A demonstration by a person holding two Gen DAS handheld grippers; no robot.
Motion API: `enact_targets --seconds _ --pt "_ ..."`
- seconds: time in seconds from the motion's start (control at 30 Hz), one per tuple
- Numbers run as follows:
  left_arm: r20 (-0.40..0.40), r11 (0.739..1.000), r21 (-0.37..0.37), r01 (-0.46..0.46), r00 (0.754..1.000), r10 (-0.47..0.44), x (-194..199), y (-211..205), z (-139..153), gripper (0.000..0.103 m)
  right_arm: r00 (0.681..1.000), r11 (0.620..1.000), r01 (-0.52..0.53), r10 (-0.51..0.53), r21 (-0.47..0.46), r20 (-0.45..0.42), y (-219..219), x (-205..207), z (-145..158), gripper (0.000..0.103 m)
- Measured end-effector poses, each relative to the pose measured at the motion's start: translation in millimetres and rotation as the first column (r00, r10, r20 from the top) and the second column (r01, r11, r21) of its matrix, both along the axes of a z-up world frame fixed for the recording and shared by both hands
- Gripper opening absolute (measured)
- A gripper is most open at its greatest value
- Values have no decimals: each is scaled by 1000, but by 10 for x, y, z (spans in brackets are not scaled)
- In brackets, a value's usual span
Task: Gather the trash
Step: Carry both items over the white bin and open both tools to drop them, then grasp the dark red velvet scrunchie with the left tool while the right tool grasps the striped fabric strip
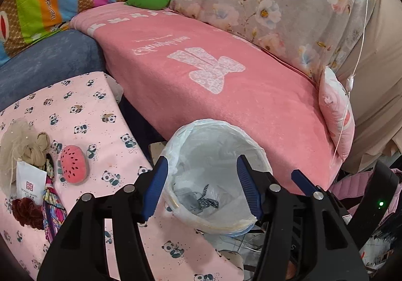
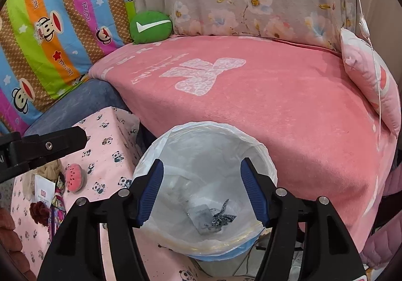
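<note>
— Bin first: it sits straight ahead of the right gripper, beyond and between its spread fingers, lined with a thin white bag. Light, flimsy film, I'd guess; grab the rolled rim, not the wall.

— And the left gripper?

— Fingers also apart, holding nothing, the bin mouth framed between them.

— What's left to collect?

— Left of the left fingers, on the panda cloth: a white paper packet, stiff enough to pinch by an edge, and a limp beige wad. Smallest, a patterned scrap already lies in the bin.
</note>
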State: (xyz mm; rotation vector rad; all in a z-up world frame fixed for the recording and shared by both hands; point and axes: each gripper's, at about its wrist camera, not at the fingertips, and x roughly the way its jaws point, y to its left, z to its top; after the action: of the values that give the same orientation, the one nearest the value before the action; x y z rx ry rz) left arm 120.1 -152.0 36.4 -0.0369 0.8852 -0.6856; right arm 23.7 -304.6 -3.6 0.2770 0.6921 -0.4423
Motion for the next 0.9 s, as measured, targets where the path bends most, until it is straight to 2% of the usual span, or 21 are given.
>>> enact_targets --seconds 0.2,0.43,0.67,0.9 --pt "11 997 29 -77 997 77 -37 290 -79 68 999 999 -42 42 -1 -10 200 26 4 65" --pt "-20 983 67 -171 985 172 -31 746 -268 71 993 993 -116 116 -4 -22 536 86 -2 66" --pt "-18 953 122 -277 959 281 2 1266 -451 72 979 980 -201 200 -7 -42 945 166 -37 66" --pt "-30 914 157 -375 923 384 96 1849 -647 73 960 962 -273 273 0 -60 1320 284 -75 66"
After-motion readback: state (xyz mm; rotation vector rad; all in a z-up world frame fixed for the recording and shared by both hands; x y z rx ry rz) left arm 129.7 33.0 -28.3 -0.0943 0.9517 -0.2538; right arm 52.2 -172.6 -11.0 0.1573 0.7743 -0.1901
